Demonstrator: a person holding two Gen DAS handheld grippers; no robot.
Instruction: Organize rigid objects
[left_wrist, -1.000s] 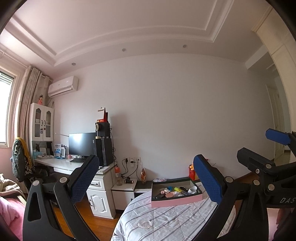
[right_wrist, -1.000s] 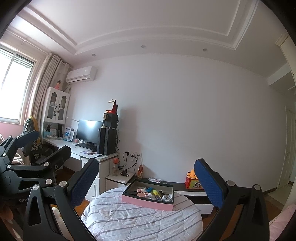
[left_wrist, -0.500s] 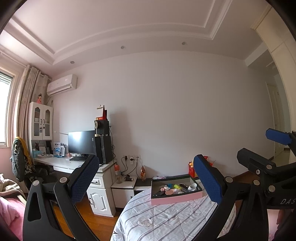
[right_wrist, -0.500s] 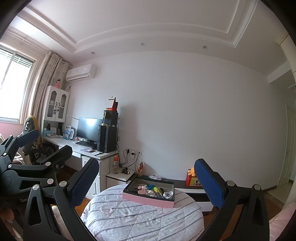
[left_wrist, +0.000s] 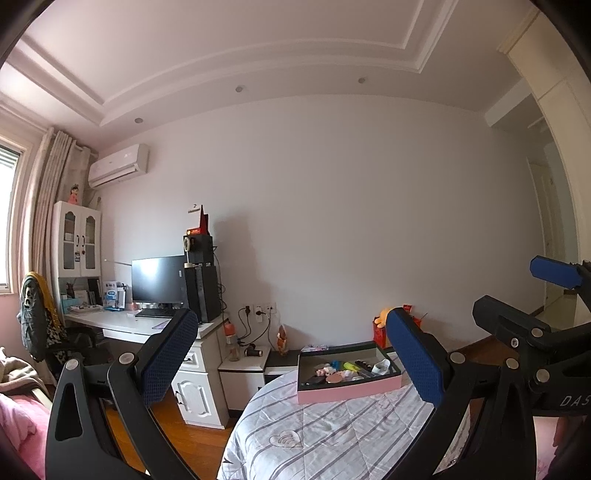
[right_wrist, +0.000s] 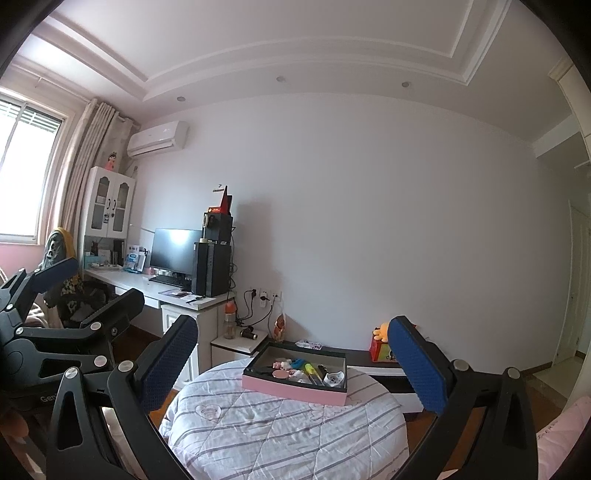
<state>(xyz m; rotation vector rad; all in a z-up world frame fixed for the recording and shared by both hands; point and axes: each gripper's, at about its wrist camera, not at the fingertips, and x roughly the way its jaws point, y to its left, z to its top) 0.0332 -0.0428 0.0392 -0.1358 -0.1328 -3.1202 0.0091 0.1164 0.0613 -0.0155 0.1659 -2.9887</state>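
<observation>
Both grippers are held raised, well apart from the work. The left gripper (left_wrist: 291, 365) has its jaws spread wide with nothing between them; the right gripper (right_wrist: 295, 363) likewise. The task items, small rigid objects including a yellow marker (right_wrist: 309, 368) and a round pink piece (right_wrist: 280, 374), lie jumbled in a pink-sided tray (right_wrist: 291, 389) on the far part of a round table with a striped quilted cover (right_wrist: 258, 428).

Risk: the items lie close together, so a wide jaw may catch a neighbour. The soft cover may let the tray slide if pushed.
</observation>
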